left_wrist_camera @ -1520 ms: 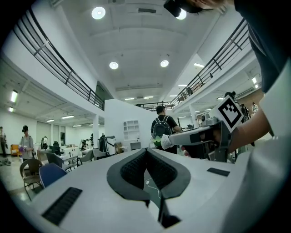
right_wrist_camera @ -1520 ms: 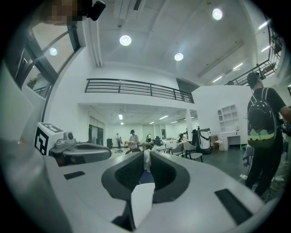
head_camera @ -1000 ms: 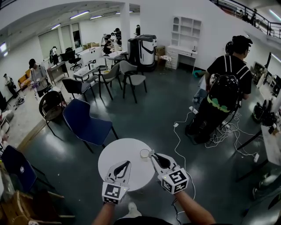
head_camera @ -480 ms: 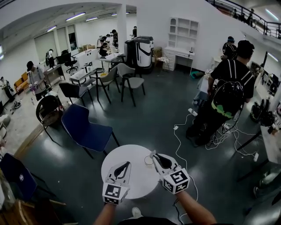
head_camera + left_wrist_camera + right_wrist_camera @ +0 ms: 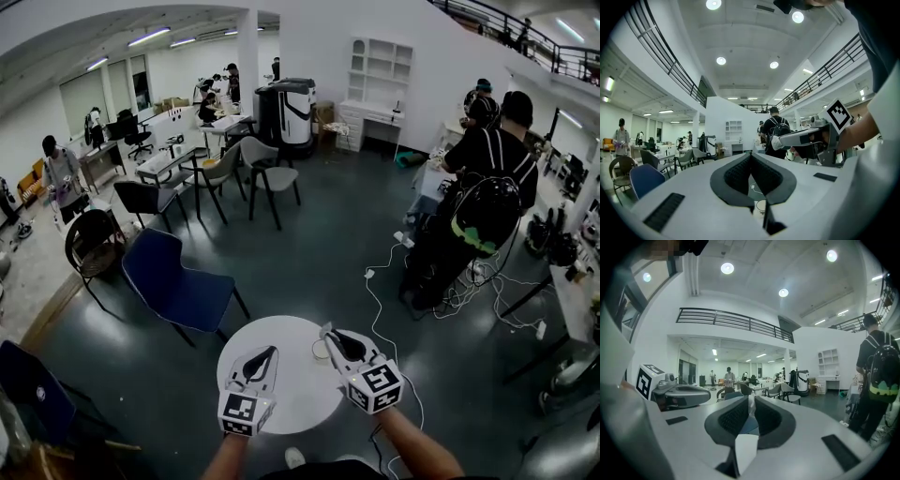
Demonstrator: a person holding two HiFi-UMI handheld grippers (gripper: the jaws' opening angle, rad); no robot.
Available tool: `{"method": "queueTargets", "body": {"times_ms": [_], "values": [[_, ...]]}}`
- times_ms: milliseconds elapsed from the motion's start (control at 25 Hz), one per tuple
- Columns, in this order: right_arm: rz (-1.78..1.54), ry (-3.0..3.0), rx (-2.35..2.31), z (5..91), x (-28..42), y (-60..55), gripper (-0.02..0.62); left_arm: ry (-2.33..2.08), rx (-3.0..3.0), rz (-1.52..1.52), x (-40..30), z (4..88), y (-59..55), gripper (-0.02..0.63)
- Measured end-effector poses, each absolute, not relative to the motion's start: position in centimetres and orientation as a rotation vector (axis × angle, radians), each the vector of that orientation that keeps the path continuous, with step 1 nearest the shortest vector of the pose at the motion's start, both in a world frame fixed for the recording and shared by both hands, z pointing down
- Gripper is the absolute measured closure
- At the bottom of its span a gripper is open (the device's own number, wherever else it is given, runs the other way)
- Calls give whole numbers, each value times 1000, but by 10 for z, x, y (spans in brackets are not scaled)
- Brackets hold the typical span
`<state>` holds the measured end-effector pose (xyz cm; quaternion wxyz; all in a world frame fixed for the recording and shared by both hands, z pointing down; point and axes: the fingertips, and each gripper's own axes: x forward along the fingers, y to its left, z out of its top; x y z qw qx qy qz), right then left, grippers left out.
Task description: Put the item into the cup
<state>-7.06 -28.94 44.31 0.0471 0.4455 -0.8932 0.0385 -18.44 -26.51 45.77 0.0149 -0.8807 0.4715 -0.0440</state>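
A small white cup [image 5: 320,352] stands on the round white table [image 5: 281,389], near its right edge. My right gripper [image 5: 326,331] hangs just over the cup's far rim, shut on a thin white item [image 5: 751,405] that sticks out past the tips [image 5: 325,329]. My left gripper [image 5: 269,353] is shut with nothing in it, low over the table's middle, left of the cup. In the left gripper view the cup [image 5: 761,206] shows below the jaws, and the right gripper [image 5: 797,138] is at the right.
A blue chair [image 5: 173,281] stands beyond the table at the left. A person with a black backpack [image 5: 478,202] stands at the right by cables [image 5: 384,281] on the dark floor. More chairs and desks are farther back.
The head view has drifted, and the table sits lower and more central. The right gripper's tip, earlier beside the cup, now stands over its far rim. Both grippers stay shut.
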Motion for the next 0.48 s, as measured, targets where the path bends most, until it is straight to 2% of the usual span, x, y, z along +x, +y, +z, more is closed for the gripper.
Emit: {"method": "queueTargets", "body": {"times_ms": [480], "values": [[142,-2691,1337,468,-85,-323,548,1518,-2783,-143,-200,484,-298,592]]}}
